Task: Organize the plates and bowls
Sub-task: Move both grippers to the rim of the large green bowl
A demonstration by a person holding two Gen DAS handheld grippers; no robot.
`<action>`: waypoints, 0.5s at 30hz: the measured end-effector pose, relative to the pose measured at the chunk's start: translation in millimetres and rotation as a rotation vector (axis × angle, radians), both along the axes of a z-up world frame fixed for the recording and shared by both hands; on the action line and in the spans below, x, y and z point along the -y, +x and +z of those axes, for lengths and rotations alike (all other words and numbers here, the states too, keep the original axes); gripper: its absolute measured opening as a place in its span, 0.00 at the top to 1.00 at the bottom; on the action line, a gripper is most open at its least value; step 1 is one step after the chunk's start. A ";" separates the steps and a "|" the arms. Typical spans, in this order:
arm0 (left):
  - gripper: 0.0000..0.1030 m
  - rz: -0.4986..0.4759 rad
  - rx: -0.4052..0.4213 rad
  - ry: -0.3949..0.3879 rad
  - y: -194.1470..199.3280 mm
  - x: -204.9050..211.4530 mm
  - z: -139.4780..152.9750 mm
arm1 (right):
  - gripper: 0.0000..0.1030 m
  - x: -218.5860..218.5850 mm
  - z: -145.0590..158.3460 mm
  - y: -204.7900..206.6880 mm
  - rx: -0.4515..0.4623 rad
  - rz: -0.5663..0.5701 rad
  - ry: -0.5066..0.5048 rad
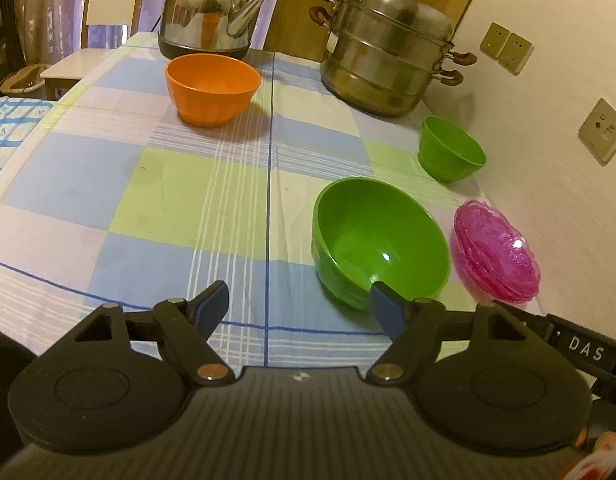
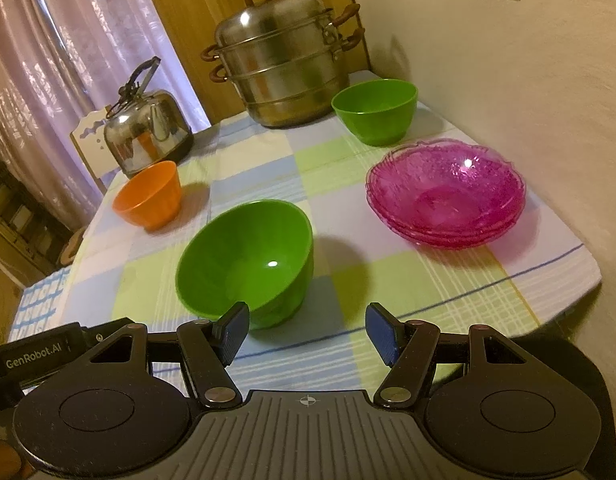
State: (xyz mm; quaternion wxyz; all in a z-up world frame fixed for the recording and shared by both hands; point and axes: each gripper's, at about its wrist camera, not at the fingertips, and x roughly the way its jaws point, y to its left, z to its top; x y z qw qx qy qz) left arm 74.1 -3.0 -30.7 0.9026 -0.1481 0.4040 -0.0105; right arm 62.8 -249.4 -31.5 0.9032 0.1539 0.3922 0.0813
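Both claws gape empty: left gripper (image 1: 300, 304) beside "DAS" lettering, right gripper (image 2: 306, 330) beside "GenRobot.AI".

The kettle (image 1: 212, 12) handle is cut off by the top edge; the large green bowl (image 2: 248, 260) near rim hides behind a tool pad

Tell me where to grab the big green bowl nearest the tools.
Pinch the large green bowl at its near rim, one finger inside and one outside, coming from the front with the right tool. Its thin, open rim faces that tool, which is already spread.
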 end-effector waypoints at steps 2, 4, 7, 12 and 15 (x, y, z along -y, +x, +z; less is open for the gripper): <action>0.28 -0.001 -0.011 0.000 8.3 0.4 -3.7 | 0.37 -1.6 -1.2 8.6 -0.001 0.005 -0.003; 0.29 0.000 -0.019 -0.003 16.4 0.8 -7.2 | 0.37 -3.4 -3.2 18.5 -0.008 0.012 -0.003; 0.33 -0.005 -0.028 -0.002 30.1 2.5 -12.1 | 0.37 -6.1 -6.3 33.1 -0.013 0.020 0.001; 0.45 -0.010 -0.046 -0.009 55.0 6.4 -22.3 | 0.38 -11.3 -15.9 57.5 -0.033 0.039 -0.005; 0.53 -0.017 -0.054 -0.015 67.4 10.1 -27.8 | 0.38 -11.7 -23.5 70.7 -0.054 0.041 -0.005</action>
